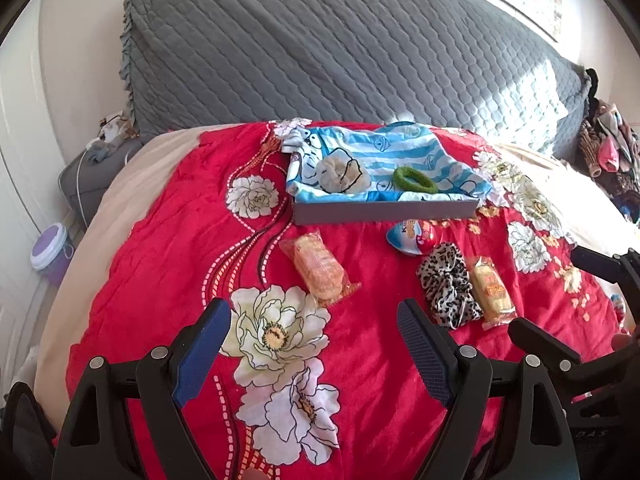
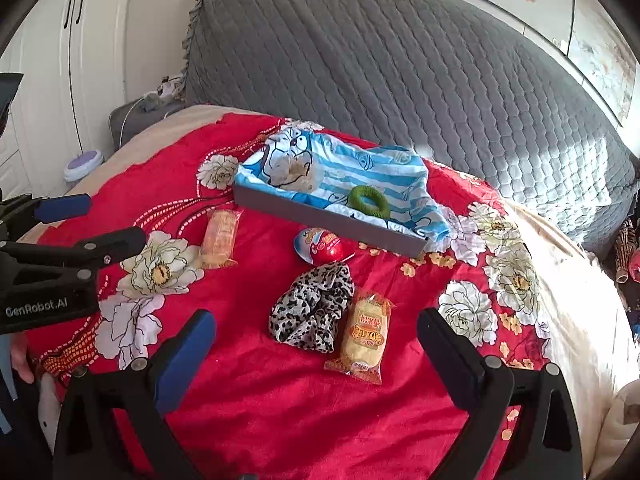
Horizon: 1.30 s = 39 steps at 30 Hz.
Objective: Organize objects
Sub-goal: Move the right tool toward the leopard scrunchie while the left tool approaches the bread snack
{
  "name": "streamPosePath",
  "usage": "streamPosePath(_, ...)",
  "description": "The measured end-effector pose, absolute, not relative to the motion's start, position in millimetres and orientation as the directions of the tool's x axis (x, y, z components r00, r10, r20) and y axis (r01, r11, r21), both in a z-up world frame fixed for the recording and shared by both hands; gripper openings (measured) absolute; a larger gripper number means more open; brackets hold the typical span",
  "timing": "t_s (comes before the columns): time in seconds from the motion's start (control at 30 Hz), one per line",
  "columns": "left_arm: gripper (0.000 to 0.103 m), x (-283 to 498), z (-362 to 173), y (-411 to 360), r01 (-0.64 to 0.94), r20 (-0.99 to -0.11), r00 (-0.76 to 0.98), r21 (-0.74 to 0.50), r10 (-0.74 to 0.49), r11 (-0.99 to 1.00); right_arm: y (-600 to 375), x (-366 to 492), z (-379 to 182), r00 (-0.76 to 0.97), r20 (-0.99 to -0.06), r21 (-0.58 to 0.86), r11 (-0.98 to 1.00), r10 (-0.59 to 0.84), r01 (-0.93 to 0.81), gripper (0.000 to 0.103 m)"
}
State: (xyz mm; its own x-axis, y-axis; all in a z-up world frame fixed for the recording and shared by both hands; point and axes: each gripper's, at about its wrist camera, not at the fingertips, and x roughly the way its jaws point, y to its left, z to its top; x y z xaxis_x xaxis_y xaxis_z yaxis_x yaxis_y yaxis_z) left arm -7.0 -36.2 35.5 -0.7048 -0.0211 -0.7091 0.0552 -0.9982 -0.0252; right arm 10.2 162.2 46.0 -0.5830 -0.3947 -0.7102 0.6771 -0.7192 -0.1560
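Right gripper (image 2: 316, 344) is held wide open and empty. The wrapped cake (image 2: 362, 334) lies just ahead of it, between the fingers' line, long axis pointing roughly away. The leopard scrunchie (image 2: 314, 306) touches the cake's left side and may be snagged. The grey tray (image 2: 332, 220) sits farther ahead, the egg (image 2: 318, 245) between. Left gripper (image 1: 314, 344) is likewise open and empty, the second snack pack (image 1: 320, 272) lying just ahead of it.

A bed (image 2: 280, 420) in a red floral cover meets a grey quilted headboard (image 2: 400, 60). White wardrobe doors (image 2: 60, 60) stand left. Sunlight falls from the right.
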Motion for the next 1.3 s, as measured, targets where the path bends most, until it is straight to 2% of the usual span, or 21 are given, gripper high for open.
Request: streamPosePath(1.3,0.086,-74,-33,-44,0.086,-0.783,-0.622,-0.069,0.001,-0.994,138,-29,-8,-0.538,-0.768,-0.131,-0.738,-0.346,0.662,0.101)
